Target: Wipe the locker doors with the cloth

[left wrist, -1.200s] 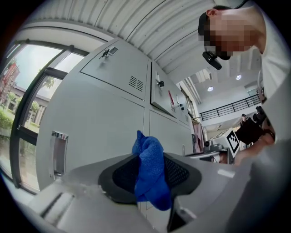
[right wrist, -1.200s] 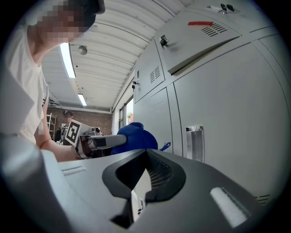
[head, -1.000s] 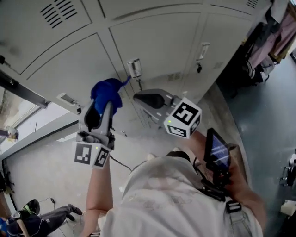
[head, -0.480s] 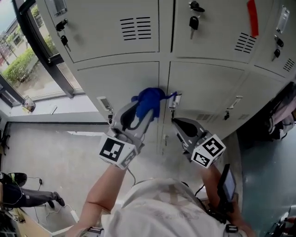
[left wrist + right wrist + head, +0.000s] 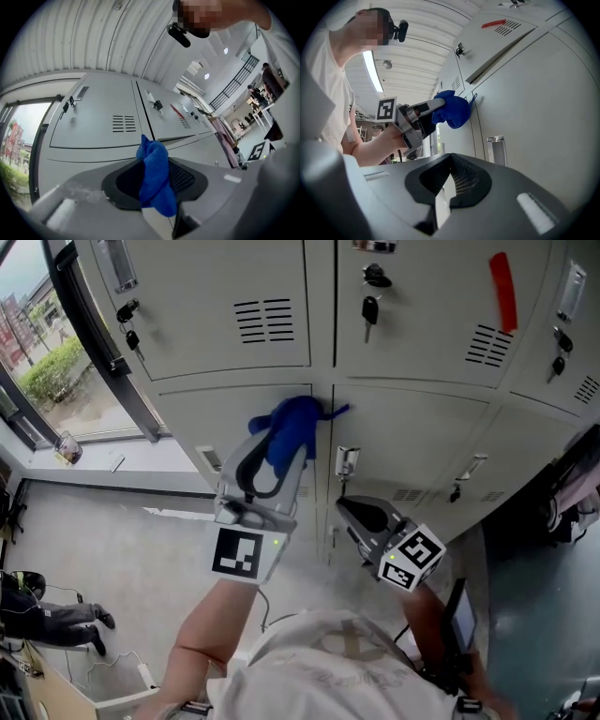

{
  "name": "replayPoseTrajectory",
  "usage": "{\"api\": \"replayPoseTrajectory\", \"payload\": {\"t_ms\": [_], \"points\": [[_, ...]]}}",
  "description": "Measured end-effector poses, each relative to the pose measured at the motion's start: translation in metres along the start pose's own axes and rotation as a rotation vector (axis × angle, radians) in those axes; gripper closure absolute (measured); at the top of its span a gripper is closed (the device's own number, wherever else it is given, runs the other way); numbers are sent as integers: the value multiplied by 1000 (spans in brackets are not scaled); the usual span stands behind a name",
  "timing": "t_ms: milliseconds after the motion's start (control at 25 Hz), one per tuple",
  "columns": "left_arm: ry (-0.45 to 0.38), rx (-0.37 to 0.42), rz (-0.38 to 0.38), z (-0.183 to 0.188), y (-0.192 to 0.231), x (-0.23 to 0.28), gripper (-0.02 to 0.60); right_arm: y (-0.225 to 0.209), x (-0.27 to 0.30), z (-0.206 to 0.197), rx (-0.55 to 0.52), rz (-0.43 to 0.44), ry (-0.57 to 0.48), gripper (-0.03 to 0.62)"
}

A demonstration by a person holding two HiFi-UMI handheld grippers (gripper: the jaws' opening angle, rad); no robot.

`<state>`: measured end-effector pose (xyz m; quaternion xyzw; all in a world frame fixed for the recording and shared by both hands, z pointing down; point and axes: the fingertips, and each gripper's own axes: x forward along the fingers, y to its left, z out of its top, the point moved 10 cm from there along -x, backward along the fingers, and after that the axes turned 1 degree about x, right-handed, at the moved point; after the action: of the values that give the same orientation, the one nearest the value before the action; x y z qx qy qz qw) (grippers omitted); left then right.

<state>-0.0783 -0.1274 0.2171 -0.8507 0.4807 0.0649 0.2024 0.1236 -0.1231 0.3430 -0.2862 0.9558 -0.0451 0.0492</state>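
Pale concrete floor (image 5: 122, 559) spreads below and left of the left gripper (image 5: 278, 442); the grey lockers (image 5: 412, 437) stand on it just beyond that tool. Well to the gripper's left, a person's dark-trousered legs (image 5: 42, 620) and a thin cable (image 5: 122, 667) lie on it.

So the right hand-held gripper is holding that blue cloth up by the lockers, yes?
No, it's the left hand-held gripper holding the blue cloth up by the lockers; the head view shows it.
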Motion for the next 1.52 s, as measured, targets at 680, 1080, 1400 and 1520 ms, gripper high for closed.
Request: {"api": "replayPoseTrajectory", "payload": {"t_ms": [680, 1080, 1400, 1520], "points": [[102, 162, 133, -6, -22, 57, 428, -6, -49, -13, 47, 43, -13, 586], [107, 126, 123, -11, -16, 59, 428, -11, -41, -10, 40, 46, -17, 586], [108, 149, 31, -6, -2, 56, 431, -2, -16, -10, 51, 12, -20, 586], [109, 165, 17, -7, 5, 50, 431, 5, -5, -16, 56, 3, -16, 586]]}}
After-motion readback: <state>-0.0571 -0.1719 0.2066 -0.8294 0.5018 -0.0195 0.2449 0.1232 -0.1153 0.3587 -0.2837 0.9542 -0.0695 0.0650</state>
